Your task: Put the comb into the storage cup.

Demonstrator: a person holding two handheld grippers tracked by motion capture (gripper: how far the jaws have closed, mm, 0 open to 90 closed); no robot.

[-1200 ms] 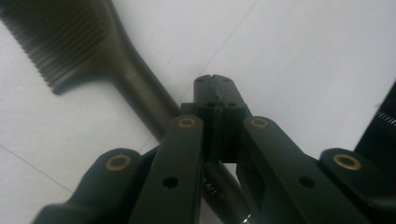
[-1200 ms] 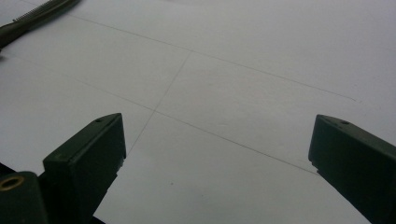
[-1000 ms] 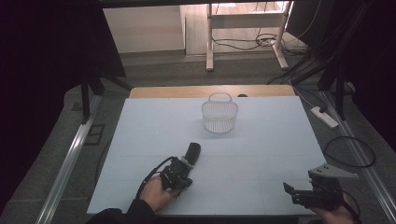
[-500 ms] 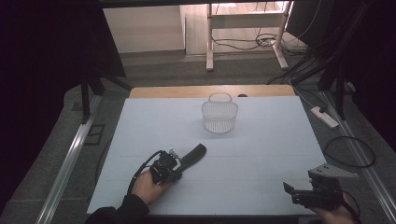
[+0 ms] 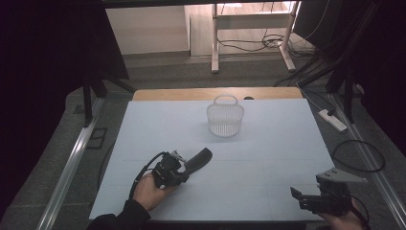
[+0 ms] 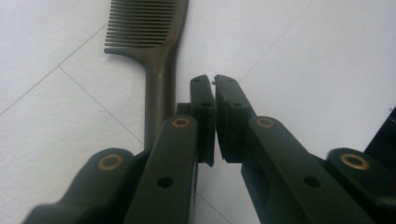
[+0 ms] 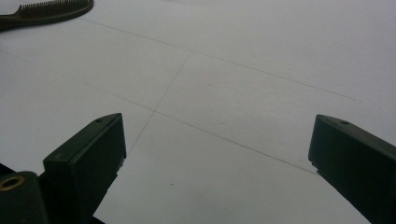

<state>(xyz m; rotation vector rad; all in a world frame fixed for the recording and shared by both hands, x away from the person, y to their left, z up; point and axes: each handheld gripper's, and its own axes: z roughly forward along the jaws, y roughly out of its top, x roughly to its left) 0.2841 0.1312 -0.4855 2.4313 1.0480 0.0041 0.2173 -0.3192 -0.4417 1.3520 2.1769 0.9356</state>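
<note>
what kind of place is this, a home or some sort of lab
Most likely a lab or recording studio, not a home: a white-covered table stands between black curtains, loose cables trail over grey carpet, and a person's hand-held gripper works beside a comb.

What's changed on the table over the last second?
The left gripper has swung with its hand, so the dark comb by its tip now points up and right toward the basket rather than straight up the table. Its jaws have just been opening a crack; the comb lies beside them, not between. The right gripper, open, and the basket stayed put.
</note>
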